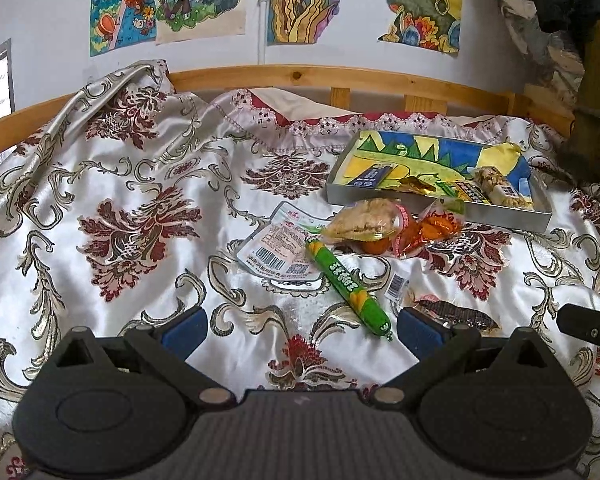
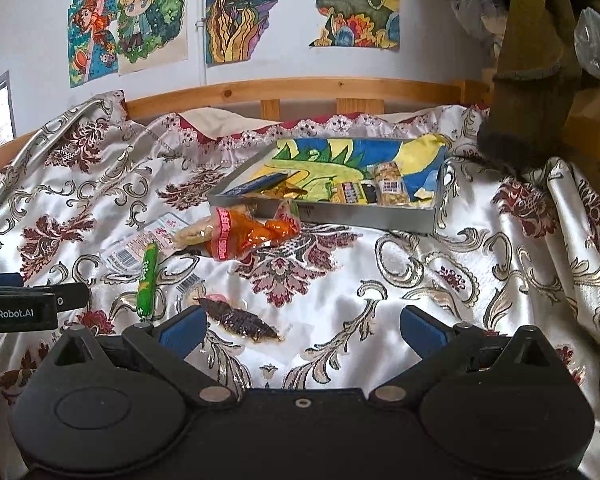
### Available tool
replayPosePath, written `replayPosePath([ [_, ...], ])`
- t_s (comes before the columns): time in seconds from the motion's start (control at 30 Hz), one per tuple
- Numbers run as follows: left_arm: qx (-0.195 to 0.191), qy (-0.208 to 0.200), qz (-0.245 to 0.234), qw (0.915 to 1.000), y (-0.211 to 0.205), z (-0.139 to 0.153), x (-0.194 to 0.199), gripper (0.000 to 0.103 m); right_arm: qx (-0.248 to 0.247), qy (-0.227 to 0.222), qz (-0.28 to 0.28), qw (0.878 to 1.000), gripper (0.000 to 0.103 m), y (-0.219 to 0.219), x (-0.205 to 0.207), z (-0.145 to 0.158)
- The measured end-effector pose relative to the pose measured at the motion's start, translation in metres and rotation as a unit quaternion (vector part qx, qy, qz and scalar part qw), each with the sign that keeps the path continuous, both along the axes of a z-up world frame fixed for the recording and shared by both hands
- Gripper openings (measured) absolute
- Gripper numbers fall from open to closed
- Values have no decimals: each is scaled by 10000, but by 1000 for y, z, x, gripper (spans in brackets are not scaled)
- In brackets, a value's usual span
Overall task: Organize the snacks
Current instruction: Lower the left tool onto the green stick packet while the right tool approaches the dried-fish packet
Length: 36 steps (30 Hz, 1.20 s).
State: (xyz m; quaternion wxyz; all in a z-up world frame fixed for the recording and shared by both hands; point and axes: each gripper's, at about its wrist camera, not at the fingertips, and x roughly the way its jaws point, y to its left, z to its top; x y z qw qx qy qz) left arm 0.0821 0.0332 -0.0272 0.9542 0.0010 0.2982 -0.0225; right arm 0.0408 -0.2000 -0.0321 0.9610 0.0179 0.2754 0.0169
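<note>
While both of my claws hover low over the bed, each stands with its blue pads wide apart and nothing between them. My left claw (image 1: 300,326) faces the green sausage stick (image 1: 348,288), which lies slanted on the satin bedspread (image 1: 100,184), its near end just ahead of the right pad. Under its far end lies a flat white packet (image 1: 278,246) with a barcode. Beyond that sit a pale beige snack bag (image 1: 362,220) and an orange-red snack bag (image 1: 432,228), touching each other, right in front of the tray's near wall.

My right claw (image 2: 302,326) has the dark flat packet (image 2: 240,320) just ahead of its left pad, lying on the bedspread near the sausage stick. The left claw's finger shows at the left edge of that view.

The shallow grey tray (image 2: 360,216) rests farther back on the bed, lined with a colourful drawing. Inside it lie a nut bar (image 2: 390,184) against the right part, a yellow bar (image 2: 348,192) beside it, a gold wrapper (image 2: 288,192) and a dark blue packet (image 2: 260,184) toward the left. A wooden bed rail (image 2: 300,88) runs behind, with drawings (image 2: 236,12) on the wall above.
</note>
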Motion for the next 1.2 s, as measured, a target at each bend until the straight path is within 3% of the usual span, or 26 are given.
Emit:
replayPosePath([
  [0.73,-58,251,165,9995,2,-16,18,103,23,313,82,9995,102,-2,20,-23],
  [1.07,-48,253,298,9992,7,-18,31,103,-181,154,740,9970,102,9,43,-30],
  [1.2,-222,251,206,9992,9,-18,39,103,-212,152,985,9948,102,10,55,-35],
])
